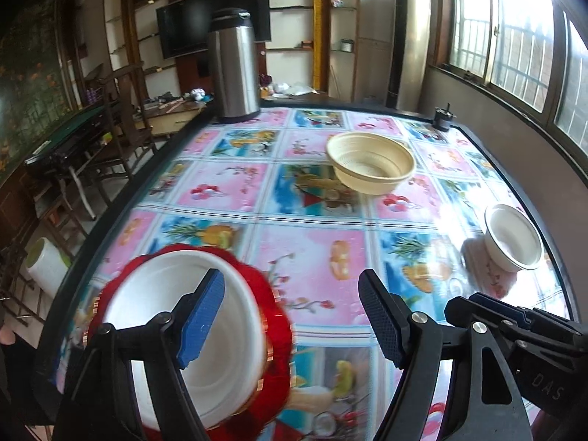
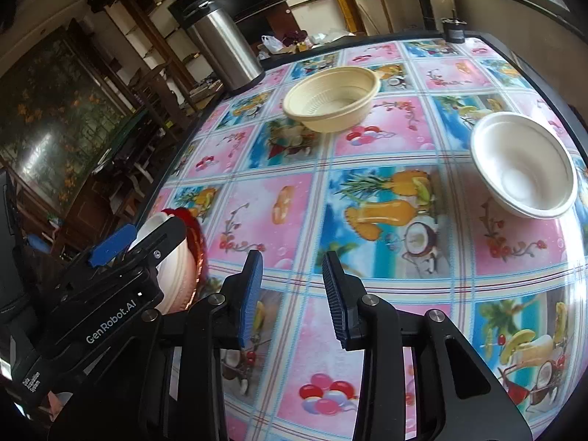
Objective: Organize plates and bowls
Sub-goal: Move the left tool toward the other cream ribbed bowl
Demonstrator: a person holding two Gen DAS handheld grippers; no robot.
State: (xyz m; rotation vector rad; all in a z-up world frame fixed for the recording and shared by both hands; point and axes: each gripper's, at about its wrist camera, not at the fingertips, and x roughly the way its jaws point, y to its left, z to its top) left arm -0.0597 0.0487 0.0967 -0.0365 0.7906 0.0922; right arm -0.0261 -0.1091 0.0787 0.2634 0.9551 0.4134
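A white bowl (image 1: 183, 330) sits in a red scalloped plate (image 1: 272, 316) at the near left of the table. My left gripper (image 1: 294, 316) is open above the table, its left finger over the white bowl, nothing held. A cream ribbed bowl (image 1: 371, 161) stands far centre; it also shows in the right wrist view (image 2: 332, 99). A second white bowl (image 1: 512, 237) stands at the right edge, also in the right wrist view (image 2: 523, 165). My right gripper (image 2: 292, 294) is open and empty over the near table. The left gripper (image 2: 110, 246) partly hides the red plate (image 2: 196, 235) there.
A steel thermos (image 1: 235, 66) stands at the table's far left corner. A small dark object (image 1: 443, 117) sits at the far right corner. The patterned tablecloth (image 1: 312, 242) covers the table. Chairs and a low table stand off the left edge; a wall with windows runs along the right.
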